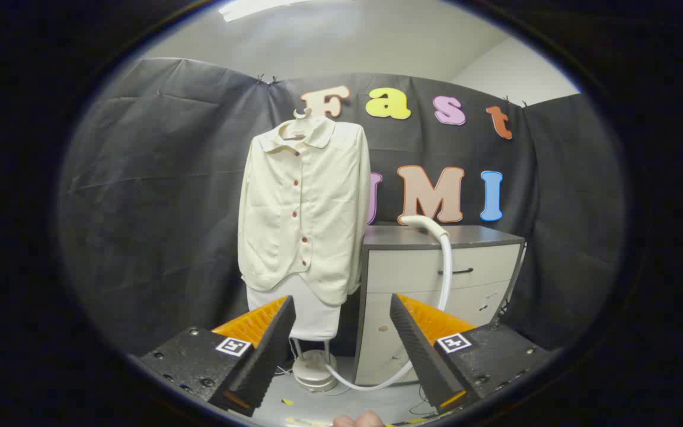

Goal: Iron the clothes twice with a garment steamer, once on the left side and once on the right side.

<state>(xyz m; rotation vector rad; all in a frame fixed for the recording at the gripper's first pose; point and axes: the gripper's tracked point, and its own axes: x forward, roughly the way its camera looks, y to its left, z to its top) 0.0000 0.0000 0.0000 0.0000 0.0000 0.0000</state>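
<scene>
Gripper (341, 332) sat at the bottom centre of the frame, its jaws spread wide apart and holding nothing; floor and steamer parts showed through the gap between the two fingers (270, 338). Cream button-front shirt (305, 207) hung on a hanger (301, 115) at centre frame, slightly left, well beyond the fingers, in front of the black cloth wall. Collar lay open at the top, a row of dark buttons ran down the front, and the sleeves hung straight at both sides. Under the shirt hem a white panel (312, 314) showed, and below it a thin pole went down to the garment steamer base (313, 369), a round pale unit standing on the floor just ahead of the left finger's tip. A white hose (445, 267) left the base, swept along the floor to the right, then climbed in front of the cabinet (430, 279). The steamer head (421, 222) lay at the hose's upper end, resting on the cabinet's dark top, just right of the shirt. Cabinet stood right of centre, pale-fronted, with a drawer and a dark handle (455, 271). A fingertip of the person's hand (358, 420) showed at the very bottom edge, below the fingers.
</scene>
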